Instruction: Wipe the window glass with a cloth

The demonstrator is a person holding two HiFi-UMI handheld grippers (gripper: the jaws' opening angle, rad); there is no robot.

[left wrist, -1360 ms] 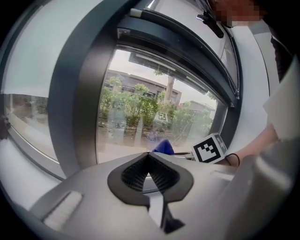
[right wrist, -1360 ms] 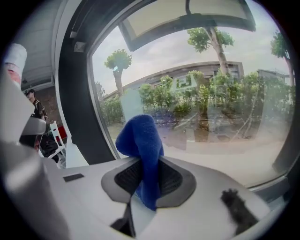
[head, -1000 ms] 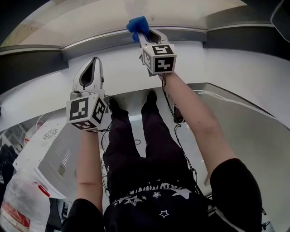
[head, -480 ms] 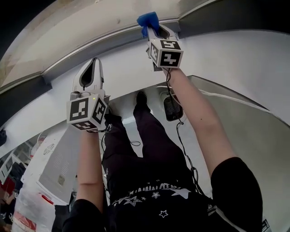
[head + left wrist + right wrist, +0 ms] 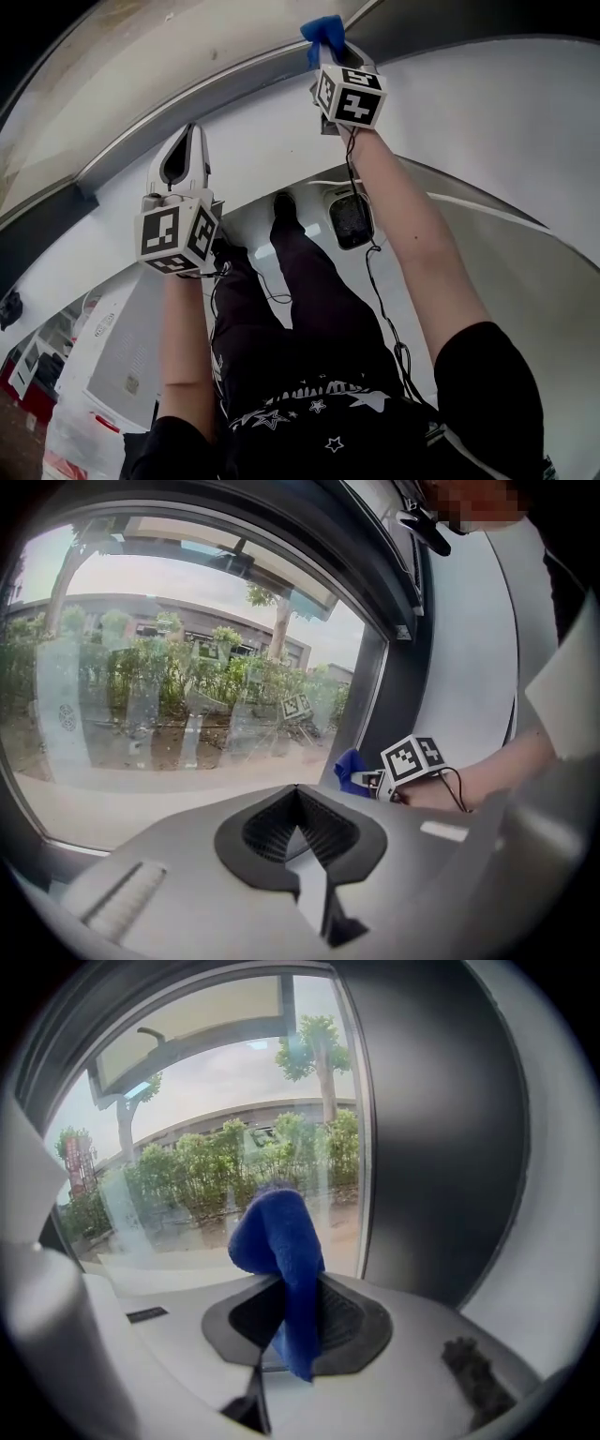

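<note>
A blue cloth is pinched in my right gripper, which is shut on it. In the head view the blue cloth is held up at the window glass, close to the dark frame post on the right. The left gripper view shows the same cloth at the pane's lower right corner. My left gripper hangs lower and to the left, below the sill, its jaws shut with nothing between them. The window glass shows trees and a building outside.
A white wall runs under and right of the window. A dark frame band borders the pane at the left. The person's legs stand below, with cables and a white appliance on the floor at left.
My right gripper has carried the blue cloth rightward and upward along the window's lower edge toward the frame post. The left gripper has stayed roughly in place.
</note>
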